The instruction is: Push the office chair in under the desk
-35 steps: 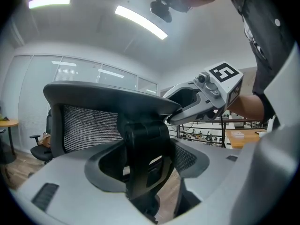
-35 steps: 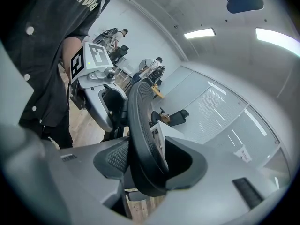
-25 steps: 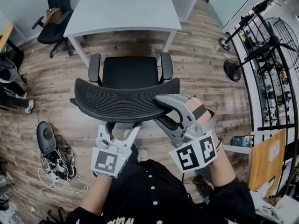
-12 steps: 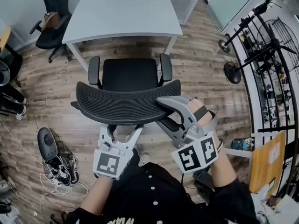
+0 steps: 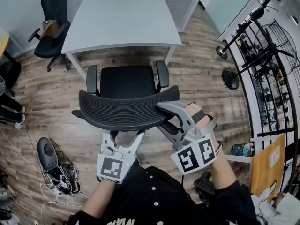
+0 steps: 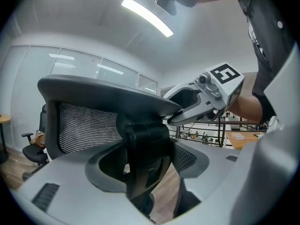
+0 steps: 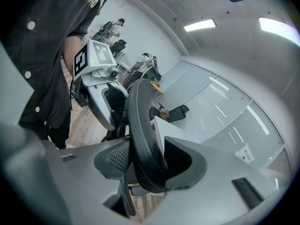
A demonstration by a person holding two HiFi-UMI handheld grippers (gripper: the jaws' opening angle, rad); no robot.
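The black office chair [image 5: 126, 81] faces the grey desk [image 5: 122, 18], its seat front just short of the desk's near edge. Its mesh backrest [image 5: 126, 109] curves across the middle of the head view. My left gripper [image 5: 125, 134] is behind the backrest, its jaws closed on the chair's black back post [image 6: 145, 149]. My right gripper [image 5: 164, 114] is shut on the backrest's top right rim [image 7: 143, 125], one jaw over it and one under. Each gripper shows in the other's view, the right gripper [image 6: 187, 107] above the rim, the left gripper [image 7: 105, 102] behind the mesh.
A second black chair [image 5: 49, 13] stands at the desk's left corner. Cables and a dark device [image 5: 56, 172] lie on the wooden floor at the lower left. A floor fan [image 5: 230, 76] and tripod stands [image 5: 267, 55] line the right side.
The chair has rolled a little closer to the desk, with both grippers following it forward. Their holds on the post and rim look the same.
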